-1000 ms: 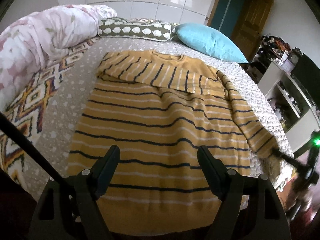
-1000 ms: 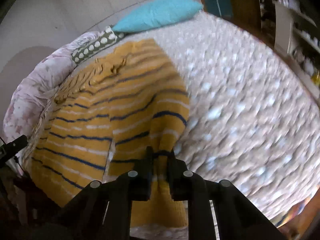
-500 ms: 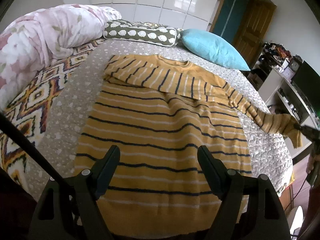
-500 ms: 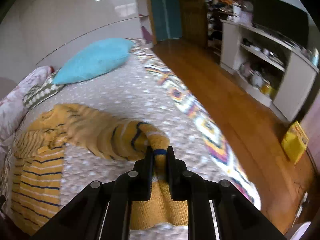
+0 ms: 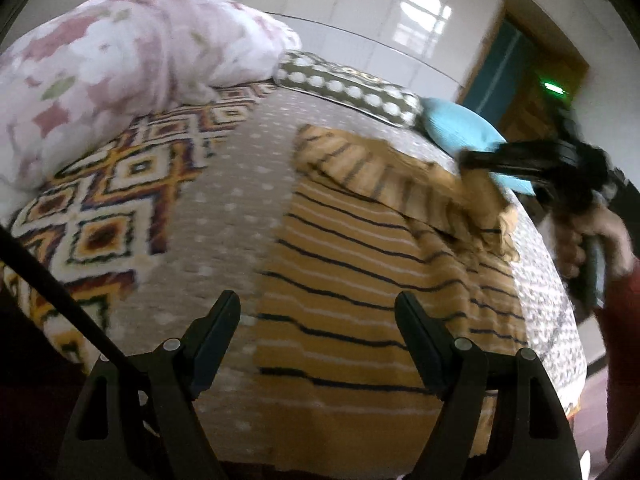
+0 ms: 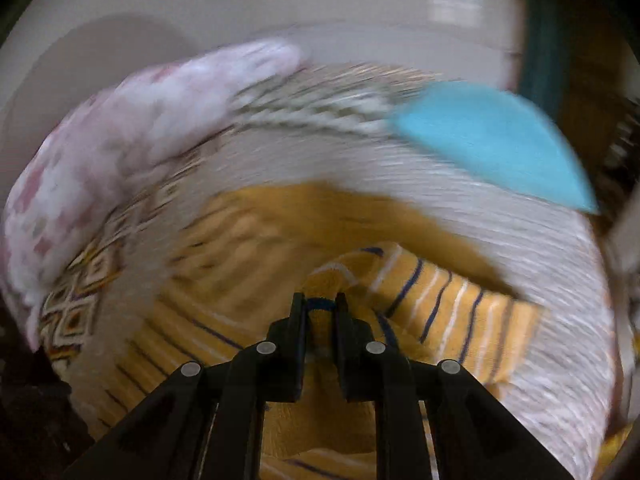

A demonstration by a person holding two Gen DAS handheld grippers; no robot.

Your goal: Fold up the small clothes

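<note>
A mustard-yellow sweater with dark and white stripes lies flat on the bed, its left sleeve folded across the chest. My left gripper is open and empty, hovering over the sweater's lower hem. My right gripper is shut on the cuff of the right sleeve and holds it above the sweater's upper right part. It also shows in the left wrist view, with the sleeve bunched under it. The right wrist view is blurred by motion.
The bed has a grey dotted cover with a diamond-pattern border. A pink floral duvet, a green dotted pillow and a blue pillow lie at the head. A doorway stands far right.
My right gripper has swung the sleeve from out over the bed's right edge back in over the sweater's shoulder. My left gripper's view has shifted left; it stays open.
</note>
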